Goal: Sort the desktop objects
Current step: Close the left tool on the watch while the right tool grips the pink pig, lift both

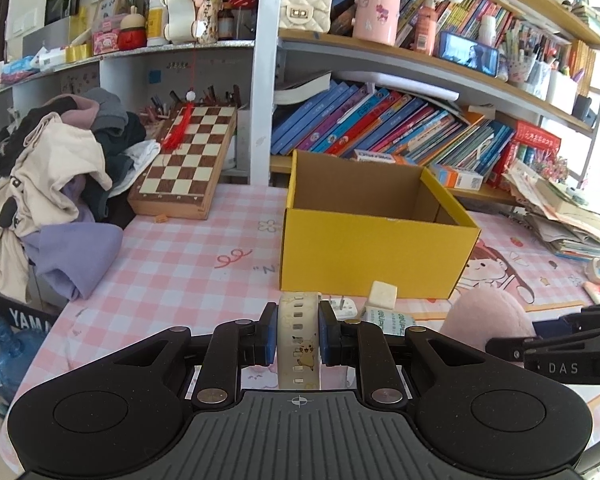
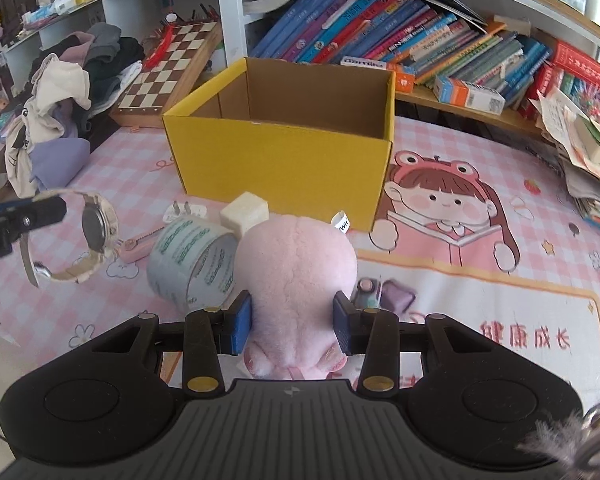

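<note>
Left tool (image 1: 298, 338): pinching the pale strap of a watch (image 1: 299, 340), the blue pads pressed on both sides of the band; the strap has small slots and a yellow cartoon print. In the right wrist view the watch (image 2: 94, 226) hangs off the counter from this tool's tip, its dark round face turned sideways.
Right tool (image 2: 292, 322): pinching a pink plush (image 2: 296, 272), pads sunk into its sides; a white tag sticks up at the plush's far end.
Box (image 1: 364, 256): yellow cardboard, open at the top, standing toward the counter's back edge, beyond both tools; what little of its inside shows is bare brown card.
Tape roll (image 2: 192, 264): lying on its side just left of the plush, touching or nearly touching it, I cannot tell which.
White cube (image 2: 245, 212): near the front wall of the box, behind the tape roll.
Plug (image 2: 186, 211): white, prongs up, just left of the cube.
Pink cutter (image 2: 134, 246): flat on the counter between watch and tape roll.
Counter (image 1: 172, 264): covered in pink checked cloth with a cartoon girl printed at the right.
Chessboard (image 1: 186, 156): at the back left corner, leaning beside a heap of clothes (image 1: 52, 184).
</note>
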A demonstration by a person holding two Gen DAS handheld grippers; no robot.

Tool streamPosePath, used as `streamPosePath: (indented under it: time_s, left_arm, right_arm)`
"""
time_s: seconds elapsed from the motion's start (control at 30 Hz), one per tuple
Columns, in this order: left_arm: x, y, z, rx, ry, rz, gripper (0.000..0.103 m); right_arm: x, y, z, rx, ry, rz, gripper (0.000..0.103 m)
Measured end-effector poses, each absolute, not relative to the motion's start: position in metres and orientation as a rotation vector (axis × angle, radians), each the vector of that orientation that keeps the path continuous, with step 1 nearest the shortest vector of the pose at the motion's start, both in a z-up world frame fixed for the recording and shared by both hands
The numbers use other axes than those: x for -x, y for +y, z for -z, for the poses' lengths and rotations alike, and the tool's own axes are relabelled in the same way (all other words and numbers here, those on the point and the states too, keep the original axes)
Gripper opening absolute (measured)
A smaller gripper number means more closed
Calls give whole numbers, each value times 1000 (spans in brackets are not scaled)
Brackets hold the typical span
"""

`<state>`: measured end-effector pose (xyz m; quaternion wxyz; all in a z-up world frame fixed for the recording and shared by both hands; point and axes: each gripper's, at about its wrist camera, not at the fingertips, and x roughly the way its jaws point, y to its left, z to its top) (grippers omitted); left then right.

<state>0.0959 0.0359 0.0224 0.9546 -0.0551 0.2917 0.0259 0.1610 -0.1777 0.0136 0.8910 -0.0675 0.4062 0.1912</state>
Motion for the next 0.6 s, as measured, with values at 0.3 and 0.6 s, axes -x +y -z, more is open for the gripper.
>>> streamPosePath:
  time_s: [0.3, 0.6]
  left_arm:
    - [-79, 44, -41, 79, 552, 46, 19]
    - [-65, 49, -56, 64, 522, 110, 19]
  right_arm:
    - [-128, -175, -25, 139, 837, -364, 39]
    - [-113, -181, -34, 110, 861, -326, 39]
